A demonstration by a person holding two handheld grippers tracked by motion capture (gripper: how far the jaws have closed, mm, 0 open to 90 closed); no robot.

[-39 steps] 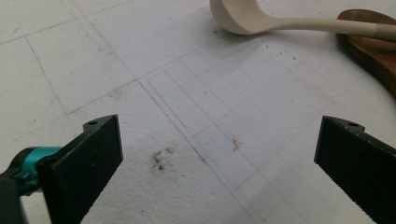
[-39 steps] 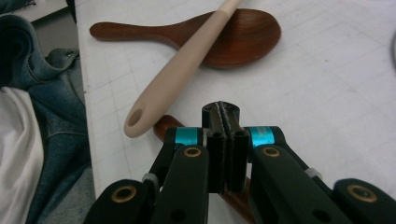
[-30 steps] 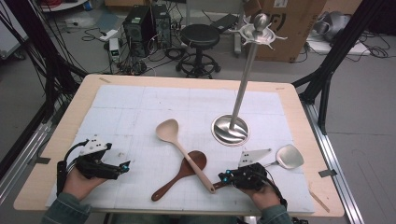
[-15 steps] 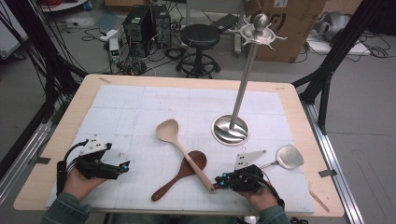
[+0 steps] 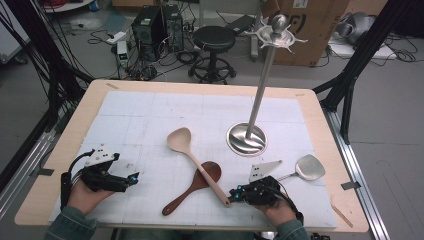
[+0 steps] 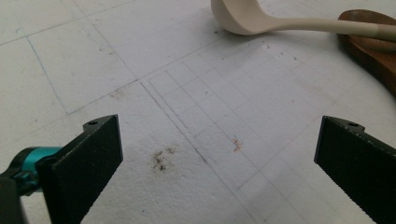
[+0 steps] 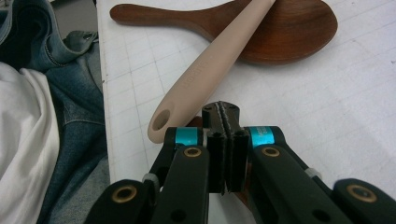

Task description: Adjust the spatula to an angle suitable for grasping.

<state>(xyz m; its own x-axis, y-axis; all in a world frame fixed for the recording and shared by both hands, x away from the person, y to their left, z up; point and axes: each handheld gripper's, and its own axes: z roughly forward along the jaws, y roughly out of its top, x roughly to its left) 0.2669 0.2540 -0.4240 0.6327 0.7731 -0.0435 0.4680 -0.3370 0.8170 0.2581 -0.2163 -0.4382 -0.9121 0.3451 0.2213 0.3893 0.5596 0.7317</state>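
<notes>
The right gripper (image 7: 226, 122) has its fingers squeezed together on nothing, right beside the end of the pale wooden spoon (image 5: 199, 166) lying across the dark spoon (image 5: 194, 186) on the counter (image 5: 310, 105), so it should open wide first, while the left gripper (image 6: 217, 154) waits open.

Steel stand (image 5: 247, 138) mid-mat, metal spatula (image 5: 309, 167) to its right, stool (image 5: 214, 39) & boxes behind table

pale wooden spoon (image 5: 199, 160): light beige, long handle, hole in handle end | lies flat on white grid mat, bowl toward far side, handle running diagonally to the near right | handle crosses over bowl of dark wooden spoon (image 5: 192, 187), touching | dark spoon: brown, flat on mat, handle pointing near left
</notes>
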